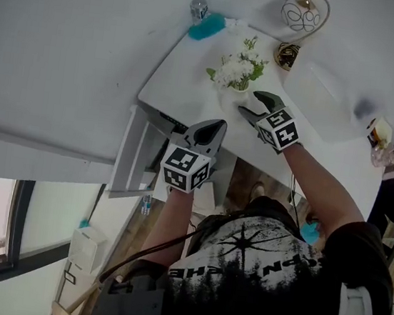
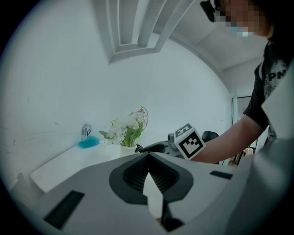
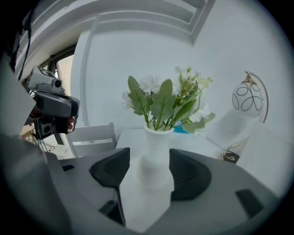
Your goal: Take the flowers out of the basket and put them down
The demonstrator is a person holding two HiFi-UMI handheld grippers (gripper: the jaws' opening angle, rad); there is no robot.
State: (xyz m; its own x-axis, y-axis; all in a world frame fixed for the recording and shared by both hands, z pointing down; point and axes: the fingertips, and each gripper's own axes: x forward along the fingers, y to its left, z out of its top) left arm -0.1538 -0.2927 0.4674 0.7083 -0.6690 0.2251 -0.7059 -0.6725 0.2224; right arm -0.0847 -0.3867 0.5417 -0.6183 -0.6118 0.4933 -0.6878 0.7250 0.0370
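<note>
Two grippers, one each hand. My R gripper (image 1: 254, 104) is spread wide at the vase (image 1: 239, 87), which stands upright toward the desk's (image 1: 193, 80) left end, between the near and far edges. In the right gripper view the R gripper (image 3: 150, 154) has the white ribbed vase (image 3: 156, 151) right btwn its pads. There's a clear gap on the left side; on the other side I can't tell if the pad touches. The flowers (image 1: 239, 69) sit in that vase, white blooms w/ green leaves, stems down in the neck, and they fill the middle of the right gripper view (image 3: 161, 103). My L gripper (image 1: 214, 128) hangs at the desk's near edge, above the chair (image 1: 134, 153). Its jaws are pressed together w/ nothing btwn them, and the left gripper view shows the L gripper's (image 2: 148, 156) tips meeting. From there I see the flowers (image 2: 124, 128) farther along the desk (image 2: 73, 160). At the far left corner lie a teal thing (image 1: 207, 26) and a can (image 1: 198, 6). A gold wire stand (image 1: 302, 16) w/ a white ball is at the far edge, well apart from the vase.
</note>
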